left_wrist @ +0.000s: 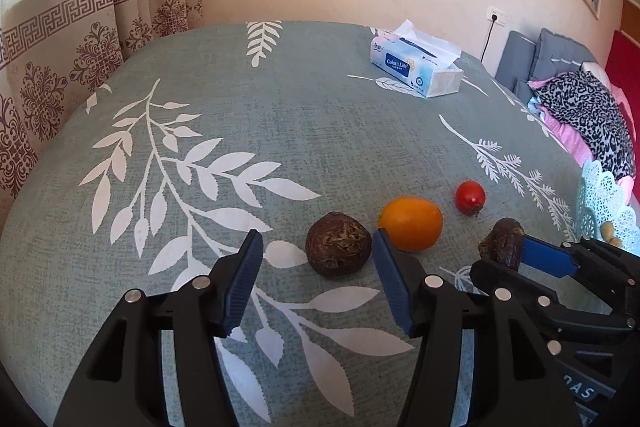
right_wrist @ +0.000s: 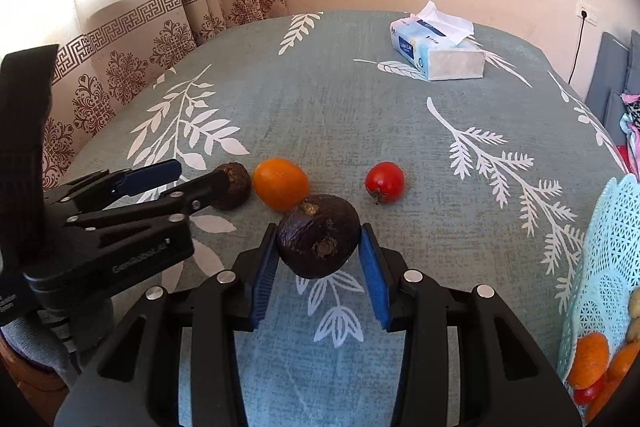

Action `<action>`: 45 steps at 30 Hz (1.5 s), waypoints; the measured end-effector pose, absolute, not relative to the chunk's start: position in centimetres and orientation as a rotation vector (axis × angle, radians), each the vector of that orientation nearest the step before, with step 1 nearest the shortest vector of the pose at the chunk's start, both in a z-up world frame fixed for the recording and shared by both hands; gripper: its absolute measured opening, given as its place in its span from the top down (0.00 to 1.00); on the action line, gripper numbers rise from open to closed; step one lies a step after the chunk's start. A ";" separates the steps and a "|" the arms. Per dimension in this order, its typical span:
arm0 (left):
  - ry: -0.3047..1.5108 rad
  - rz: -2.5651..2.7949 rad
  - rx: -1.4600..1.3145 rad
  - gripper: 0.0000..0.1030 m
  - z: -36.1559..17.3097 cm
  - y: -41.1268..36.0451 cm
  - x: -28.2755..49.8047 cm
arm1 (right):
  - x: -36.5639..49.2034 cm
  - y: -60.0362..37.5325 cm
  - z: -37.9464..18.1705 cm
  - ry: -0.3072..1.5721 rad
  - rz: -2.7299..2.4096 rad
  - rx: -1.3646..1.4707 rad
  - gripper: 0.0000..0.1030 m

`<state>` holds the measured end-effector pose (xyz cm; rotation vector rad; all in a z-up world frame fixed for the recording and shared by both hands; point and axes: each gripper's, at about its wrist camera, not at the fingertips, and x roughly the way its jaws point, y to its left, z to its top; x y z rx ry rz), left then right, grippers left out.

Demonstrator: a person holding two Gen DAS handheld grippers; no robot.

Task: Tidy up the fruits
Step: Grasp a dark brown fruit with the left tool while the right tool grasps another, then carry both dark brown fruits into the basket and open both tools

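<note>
The right gripper (right_wrist: 320, 263) grasps a dark wrinkled fruit (right_wrist: 318, 235) between its 2 blue pads. The left gripper (left_wrist: 316, 267) stands released, a brown round fruit (left_wrist: 338, 243) loose between its fingers on the tablecloth (left_wrist: 280, 99). Just beyond lie an orange (left_wrist: 411, 223) and a tomato (left_wrist: 470, 197); a basket (right_wrist: 608, 267) of fruit stands at the right, a tissue box (left_wrist: 416, 67) far off.

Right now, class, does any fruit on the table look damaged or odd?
Yes. The dark fruit between the right gripper pads looks wrinkled and shrivelled. The brown fruit by the open left gripper has a rough, fibrous patch on top. The orange and tomato look smooth and sound.
</note>
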<state>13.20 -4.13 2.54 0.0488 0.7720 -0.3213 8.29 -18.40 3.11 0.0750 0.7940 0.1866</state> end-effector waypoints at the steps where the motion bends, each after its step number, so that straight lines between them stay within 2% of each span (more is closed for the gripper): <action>1: 0.779 -0.328 0.056 0.45 2.4 -4.4 13.4 | 8.0 -18.5 3.2 0.791 0.188 0.078 0.60; 7: 0.854 -0.351 0.076 0.61 1.2 -5.6 14.6 | 6.3 -19.2 4.1 0.760 0.191 0.098 0.60; 28: 0.749 -0.315 0.065 0.61 3.1 -4.5 12.2 | 1.0 -26.4 7.0 0.665 0.022 0.185 0.60; 41: 0.725 -0.335 0.018 0.61 4.7 -5.4 8.6 | -2.2 -35.8 5.3 0.706 -0.177 0.294 0.60; 44: 0.714 -0.352 0.015 0.61 5.5 -6.0 7.6 | -3.1 -37.5 5.2 0.689 -0.210 0.328 0.53; 45: 0.709 -0.358 0.018 0.61 5.7 -6.2 7.3 | -3.4 -37.9 5.3 0.681 -0.214 0.338 0.47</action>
